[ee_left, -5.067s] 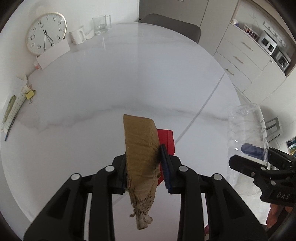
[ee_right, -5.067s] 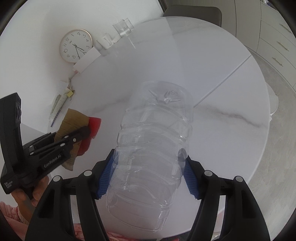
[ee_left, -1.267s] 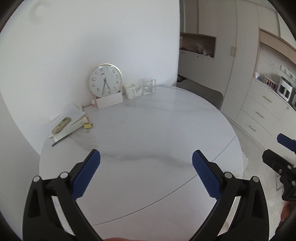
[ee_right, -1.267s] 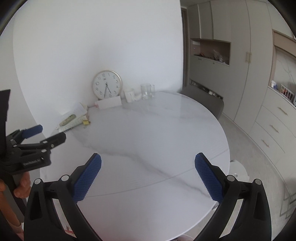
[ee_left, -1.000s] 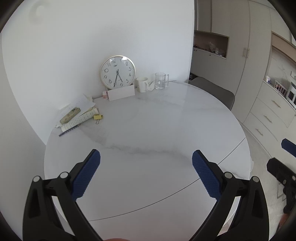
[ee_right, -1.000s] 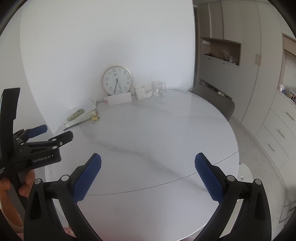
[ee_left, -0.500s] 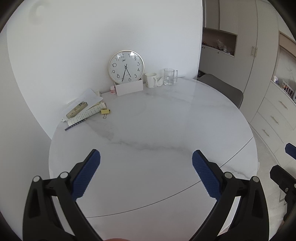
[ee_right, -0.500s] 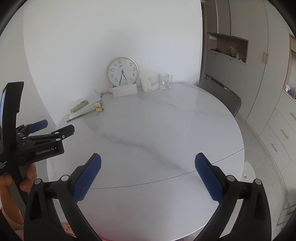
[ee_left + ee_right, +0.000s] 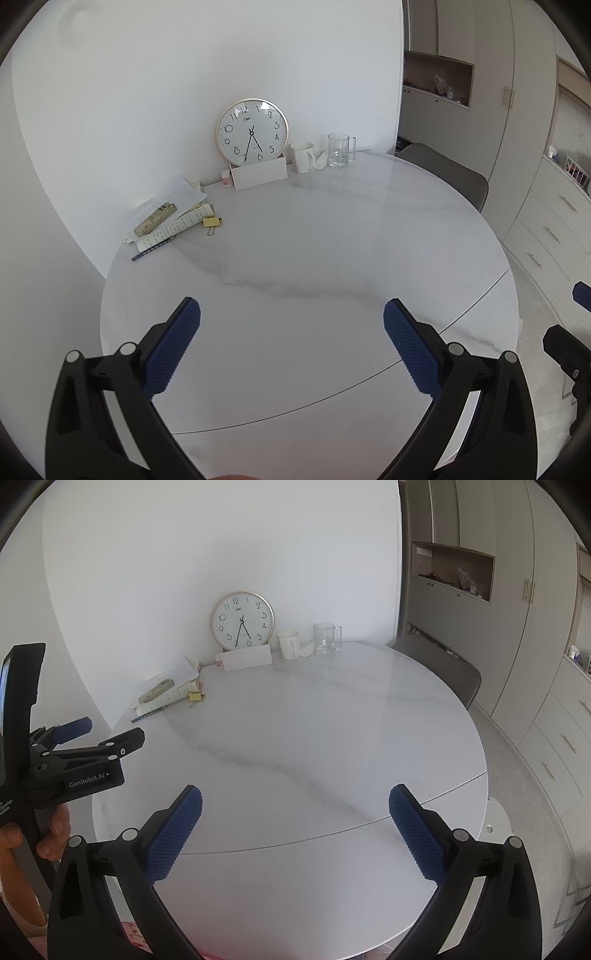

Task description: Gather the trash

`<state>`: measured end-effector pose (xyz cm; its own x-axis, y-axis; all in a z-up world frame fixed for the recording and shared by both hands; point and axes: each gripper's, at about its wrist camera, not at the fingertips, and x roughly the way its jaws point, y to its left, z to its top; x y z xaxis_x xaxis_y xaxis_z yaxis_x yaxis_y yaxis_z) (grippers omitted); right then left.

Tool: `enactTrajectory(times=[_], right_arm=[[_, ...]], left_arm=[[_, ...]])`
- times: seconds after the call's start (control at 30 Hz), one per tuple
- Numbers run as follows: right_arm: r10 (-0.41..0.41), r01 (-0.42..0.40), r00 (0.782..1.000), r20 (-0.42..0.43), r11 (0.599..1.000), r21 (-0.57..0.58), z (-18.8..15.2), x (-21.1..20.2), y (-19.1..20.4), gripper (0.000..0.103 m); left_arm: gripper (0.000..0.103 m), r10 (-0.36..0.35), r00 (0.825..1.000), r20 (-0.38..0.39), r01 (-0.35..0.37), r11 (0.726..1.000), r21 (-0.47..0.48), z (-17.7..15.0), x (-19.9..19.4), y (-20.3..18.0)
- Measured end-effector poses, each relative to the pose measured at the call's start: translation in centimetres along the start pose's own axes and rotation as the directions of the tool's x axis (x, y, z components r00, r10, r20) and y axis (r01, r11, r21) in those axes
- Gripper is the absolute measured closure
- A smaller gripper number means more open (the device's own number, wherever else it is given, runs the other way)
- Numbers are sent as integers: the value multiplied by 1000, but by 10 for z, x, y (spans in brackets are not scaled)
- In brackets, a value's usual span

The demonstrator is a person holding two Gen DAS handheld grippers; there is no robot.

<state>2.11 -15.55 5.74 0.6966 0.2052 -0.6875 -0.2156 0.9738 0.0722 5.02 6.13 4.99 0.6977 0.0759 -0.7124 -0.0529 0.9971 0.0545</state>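
Right gripper point(image 9: 576, 332) cut off — jaws perhaps apart.

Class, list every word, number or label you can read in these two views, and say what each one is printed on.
"GenRobot.AI": side of the left gripper.
"1" to "12": dial of the wall clock.
Small logo under the 12: too small to read.
Print on the papers and the case on them: blurred.

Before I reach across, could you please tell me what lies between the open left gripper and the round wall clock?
Only bare white marble table, in the left wrist view, from left gripper to clock.
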Motion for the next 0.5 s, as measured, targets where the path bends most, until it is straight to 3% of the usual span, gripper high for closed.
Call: enactTrajectory(times=[0.5], right_arm=[[-4, 4, 1000, -2, 1000, 3, 0, 2, -1, 3]], left_arm=[[8, 1, 1000, -6, -1, 1000, 0, 0, 5, 0]])
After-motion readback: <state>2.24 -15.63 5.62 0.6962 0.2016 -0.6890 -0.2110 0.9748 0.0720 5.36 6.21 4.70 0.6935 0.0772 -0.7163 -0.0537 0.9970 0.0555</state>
